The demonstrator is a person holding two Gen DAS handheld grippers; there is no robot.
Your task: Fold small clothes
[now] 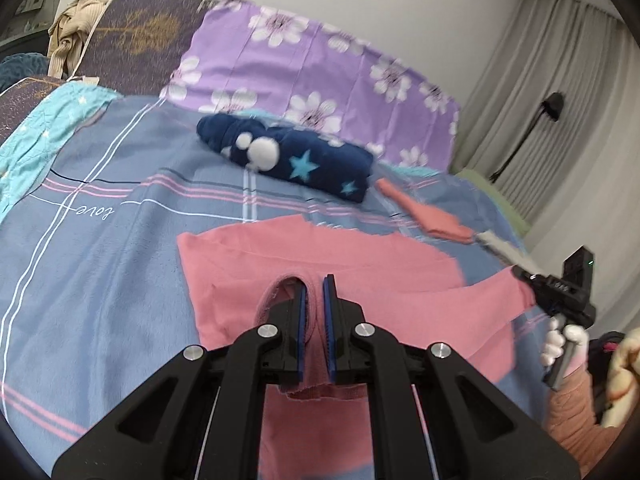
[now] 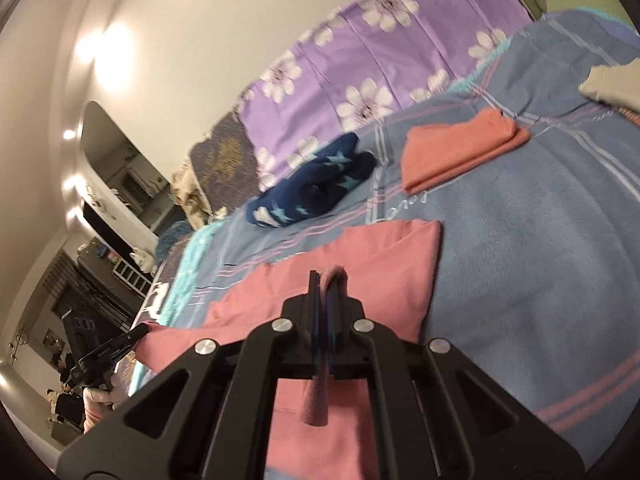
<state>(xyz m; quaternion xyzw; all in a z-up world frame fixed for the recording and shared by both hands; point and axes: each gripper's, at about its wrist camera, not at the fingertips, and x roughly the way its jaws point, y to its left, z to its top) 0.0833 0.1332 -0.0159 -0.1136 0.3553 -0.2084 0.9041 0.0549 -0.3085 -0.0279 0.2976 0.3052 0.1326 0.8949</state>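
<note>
A pink garment lies spread on the blue striped bedcover. My left gripper is shut on a bunched edge of it and holds that edge lifted. My right gripper is shut on another edge of the same pink garment. The right gripper also shows at the right of the left wrist view, holding the garment's corner. The left gripper shows at the lower left of the right wrist view, holding the other corner.
A folded navy star-patterned garment lies beyond the pink one, near a purple flowered pillow. A folded orange cloth and a beige cloth lie further along the bed. A teal cloth lies at the far left.
</note>
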